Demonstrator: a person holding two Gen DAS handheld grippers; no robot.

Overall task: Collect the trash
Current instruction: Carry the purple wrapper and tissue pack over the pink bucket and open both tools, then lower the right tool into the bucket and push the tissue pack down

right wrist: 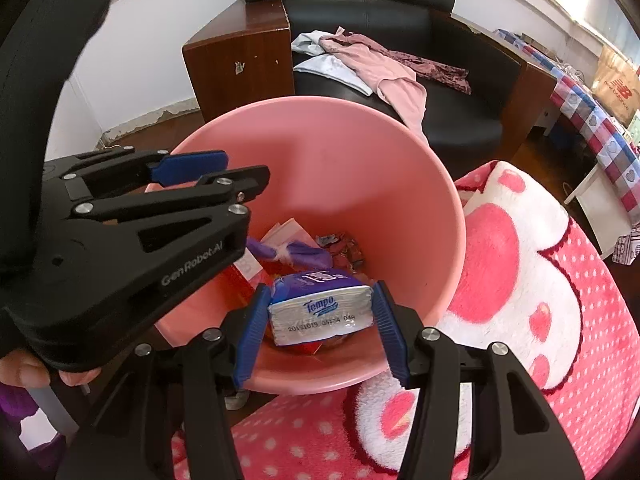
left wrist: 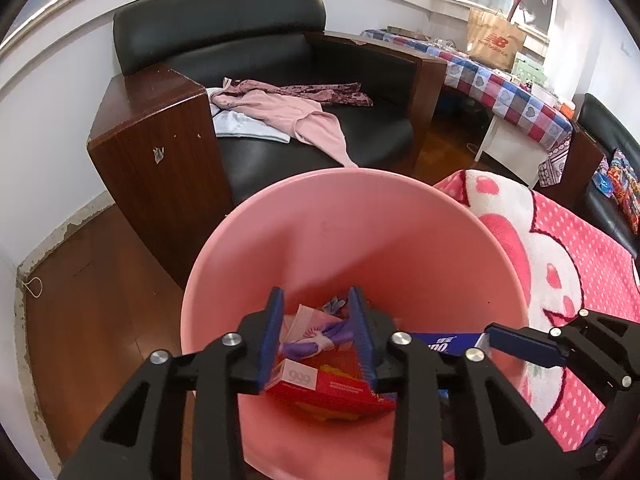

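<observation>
The pink bin [left wrist: 360, 216] is smooth plastic with a soft sheen. The tissue pack [right wrist: 320, 306] in the right gripper [right wrist: 320, 332] is wrapped in glossy, crinkled film. Both grippers are matt black plastic with ribbed blue pads [right wrist: 250, 334] and shiny metal screws. The blanket [right wrist: 540, 280], at three o'clock from the bin, is fluffy cloth. The armchair [left wrist: 248, 20] is glossy black leather with scuffed wooden sides.

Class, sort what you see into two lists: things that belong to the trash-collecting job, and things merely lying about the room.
Belonging to the job:
pink bin
tissue pack in the right gripper
red box below the left gripper

Lying about:
pink garment
black armchair
pink blanket
paper bag
</observation>
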